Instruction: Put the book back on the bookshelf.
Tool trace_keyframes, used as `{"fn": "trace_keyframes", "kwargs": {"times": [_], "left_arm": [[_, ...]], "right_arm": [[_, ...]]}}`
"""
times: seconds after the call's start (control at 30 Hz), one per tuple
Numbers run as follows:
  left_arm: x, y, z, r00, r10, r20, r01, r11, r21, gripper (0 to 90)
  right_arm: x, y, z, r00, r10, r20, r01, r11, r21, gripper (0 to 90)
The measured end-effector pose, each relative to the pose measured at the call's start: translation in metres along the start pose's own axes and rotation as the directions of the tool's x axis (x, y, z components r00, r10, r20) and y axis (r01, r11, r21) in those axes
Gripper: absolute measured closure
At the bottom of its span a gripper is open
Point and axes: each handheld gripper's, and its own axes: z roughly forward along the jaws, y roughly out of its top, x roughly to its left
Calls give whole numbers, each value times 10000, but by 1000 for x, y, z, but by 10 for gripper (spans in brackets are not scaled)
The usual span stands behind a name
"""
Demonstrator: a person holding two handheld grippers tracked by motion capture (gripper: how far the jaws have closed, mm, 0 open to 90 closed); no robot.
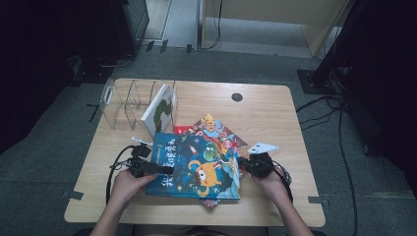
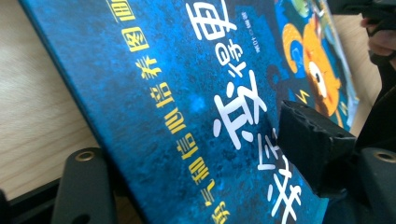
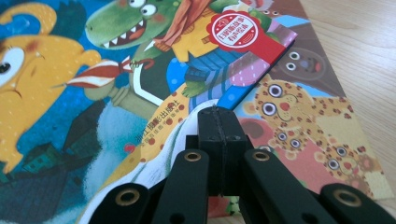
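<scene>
Gripping the blue picture book (image 1: pixel 194 167) by its left edge, our left gripper (image 1: pixel 160 168) has one jaw on top of the cover and the other beneath it, so the cover sits between the jaws. In the left gripper view that blue cover (image 2: pixel 196 107) slopes up away from the wooden table (image 2: pixel 32 107), its left edge lifted, with white and yellow characters running across it and one black pad (image 2: pixel 313 140) pressed onto the print.

Over on the other side, our right gripper (image 1: pixel 252 165) sits at the book's right edge with its jaws clenched together, nothing between them. The right gripper view shows those closed tips (image 3: pixel 219 126) resting just over the cover's lower corner, by the orange monster (image 3: pixel 32 88) and the green crocodile (image 3: pixel 140 28).

Under the blue book lies a second picture book (image 1: pixel 216 129), turned at an angle, its corner poking out at the top; its leopard-patterned cover (image 3: pixel 299 121) shows to the right of the jaws.

Further back on the table (image 1: pixel 275 113), a clear acrylic book rack (image 1: pixel 130 101) stands at the left rear, with a white book (image 1: pixel 160 110) leaning in its rightmost slot. A small dark disc (image 1: pixel 237 97) sits near the table's far edge.
</scene>
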Motion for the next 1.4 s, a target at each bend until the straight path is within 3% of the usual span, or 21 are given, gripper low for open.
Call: {"fn": "trace_keyframes", "kwargs": {"times": [0.1, 0.17, 0.27, 0.43, 0.57, 0.67, 0.8, 0.87, 0.93, 1.0, 1.1, 1.13, 1.17, 1.23, 1.27, 1.33, 1.37, 1.4], "left_arm": [[-6, 2, -10, 9999, 123, 75, -122, 9998, -138, 334], [-17, 9, -23, 9984, 573, 35, -572, 9983, -115, 379], [-30, 20, -36, 9970, 780, -21, -780, 9969, -68, 421], [-42, 45, -59, 9978, 631, 190, -631, 9980, 5, 533], [-54, 69, -75, 9963, 825, 258, -837, 9952, 498, 600], [-63, 88, -83, 9964, 840, 139, -849, 9927, 852, 640], [-79, 113, -90, 9914, 1295, -197, -1250, 9800, 1548, 674], [-88, 129, -94, 9866, 1602, -300, -1533, 9745, 1640, 687], [-93, 140, -97, 9886, 1494, -185, -1441, 9744, 1726, 739], [-98, 152, -99, 9867, 1609, -245, -1522, 9653, 2120, 766], [-105, 166, -101, 9888, 1423, -449, -1255, 9560, 2650, 795], [-107, 170, -102, 9897, 1330, -526, -1149, 9582, 2619, 804], [-110, 173, -102, 9898, 1289, -614, -1071, 9546, 2780, 815], [-119, 179, -104, 9852, 1523, -791, -1215, 9447, 3046, 827], [-123, 181, -105, 9833, 1610, -849, -1280, 9432, 3067, 833], [-132, 183, -108, 9730, 2055, -1046, -1604, 9292, 3330, 835], [-135, 184, -109, 9724, 2050, -1113, -1583, 9303, 3309, 837], [-138, 184, -110, 9683, 2130, -1307, -1577, 9266, 3413, 837]], "right_arm": [[1, -1, 1, 9998, -191, -73, 190, 9998, -68, 900], [0, -1, 0, 9997, 33, -242, -38, 9998, -212, 900], [0, -1, 0, 9995, 29, -315, -36, 9997, -226, 900], [5, 2, 5, 9982, -67, -603, 48, 9995, -318, 900], [13, 7, 12, 9967, -149, -796, 125, 9995, -304, 900], [19, 12, 18, 9945, -515, -914, 486, 9983, -337, 900], [25, 18, 26, 9926, -615, -1051, 579, 9976, -372, 900], [27, 21, 29, 9909, -691, -1154, 653, 9972, -365, 900], [32, 23, 33, 9870, -870, -1352, 808, 9955, -504, 890], [37, 24, 36, 9834, -1203, -1360, 1133, 9919, -579, 840], [41, 23, 36, 9768, -1690, -1319, 1620, 9848, -619, 795], [41, 23, 35, 9760, -1742, -1308, 1674, 9840, -613, 783], [39, 23, 35, 9768, -1713, -1287, 1647, 9845, -602, 761], [38, 23, 34, 9789, -1654, -1198, 1590, 9854, -609, 703], [38, 22, 33, 9767, -1780, -1201, 1715, 9832, -623, 675], [40, 20, 33, 9701, -2075, -1261, 2002, 9774, -686, 589], [41, 19, 33, 9668, -2199, -1299, 2114, 9744, -760, 546], [42, 18, 33, 9635, -2329, -1322, 2241, 9714, -780, 511]]}}
